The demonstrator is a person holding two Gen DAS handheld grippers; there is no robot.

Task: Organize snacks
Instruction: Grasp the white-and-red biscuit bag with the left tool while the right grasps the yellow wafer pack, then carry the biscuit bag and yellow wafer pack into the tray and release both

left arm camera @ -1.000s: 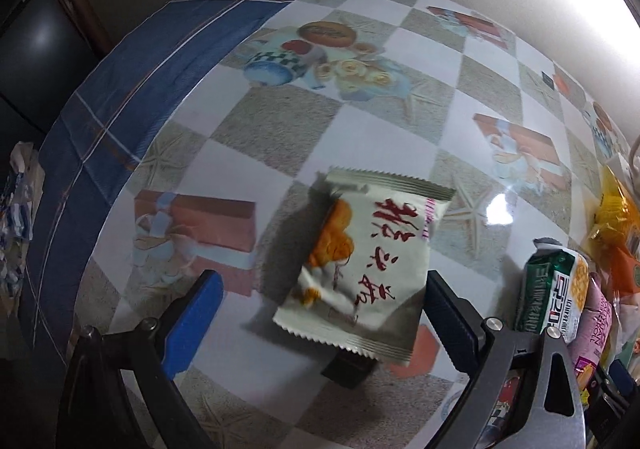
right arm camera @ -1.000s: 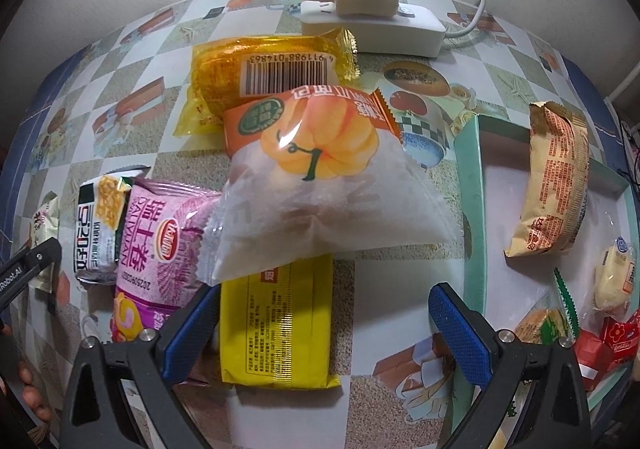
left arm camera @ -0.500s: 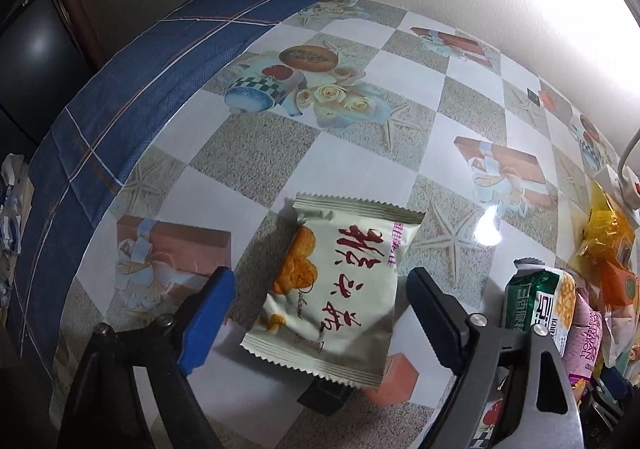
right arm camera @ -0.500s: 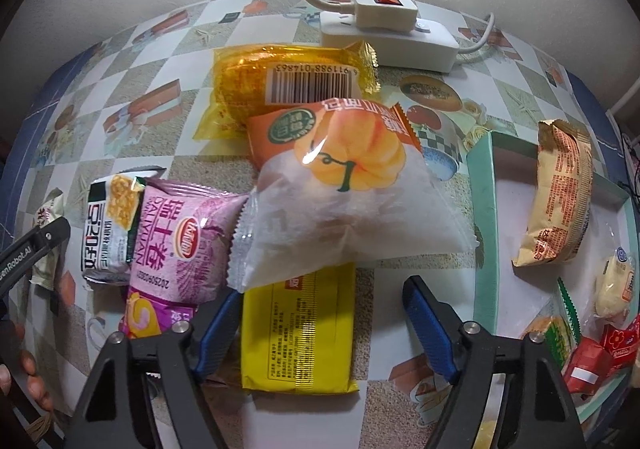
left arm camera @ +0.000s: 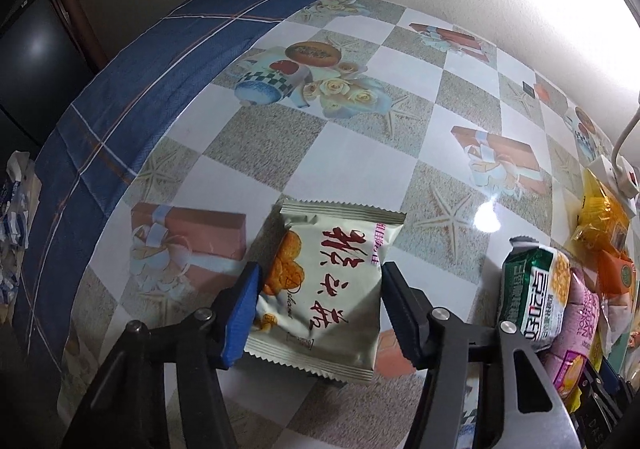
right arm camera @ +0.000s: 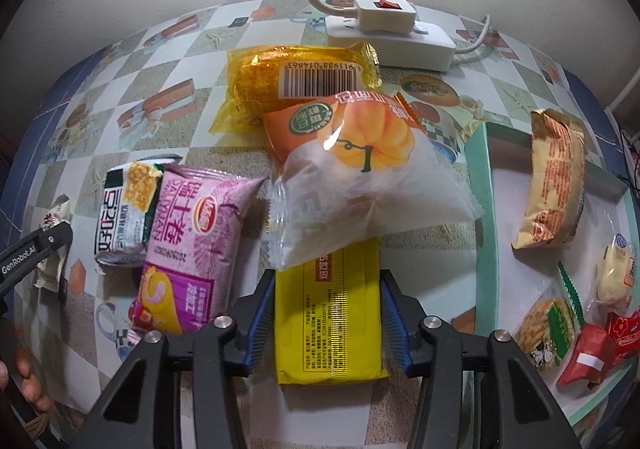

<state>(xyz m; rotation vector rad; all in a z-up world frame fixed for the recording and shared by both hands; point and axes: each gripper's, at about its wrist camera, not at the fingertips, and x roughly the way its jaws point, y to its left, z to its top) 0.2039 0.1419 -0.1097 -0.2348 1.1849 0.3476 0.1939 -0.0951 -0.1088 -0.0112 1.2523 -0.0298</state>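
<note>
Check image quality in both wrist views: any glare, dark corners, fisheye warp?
Left wrist: blown-out wall at top right, a glare spot on the tablecloth, dark left corners, checks bent by fisheye. Right wrist: bright wall above the power strip, sheen on the pumpkin packet, sharp centre, vignetted corners.

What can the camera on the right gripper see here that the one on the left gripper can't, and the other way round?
Only the right wrist view shows the teal tray with snacks already in it, and the yellow packet between the closing jaws of the right gripper.

Only the left wrist view shows the blue cloth edge of the table, and the left gripper closing around the cream packet.

Both show the green-and-white packet and the pink packet lying side by side, and the checkered tablecloth.
</note>
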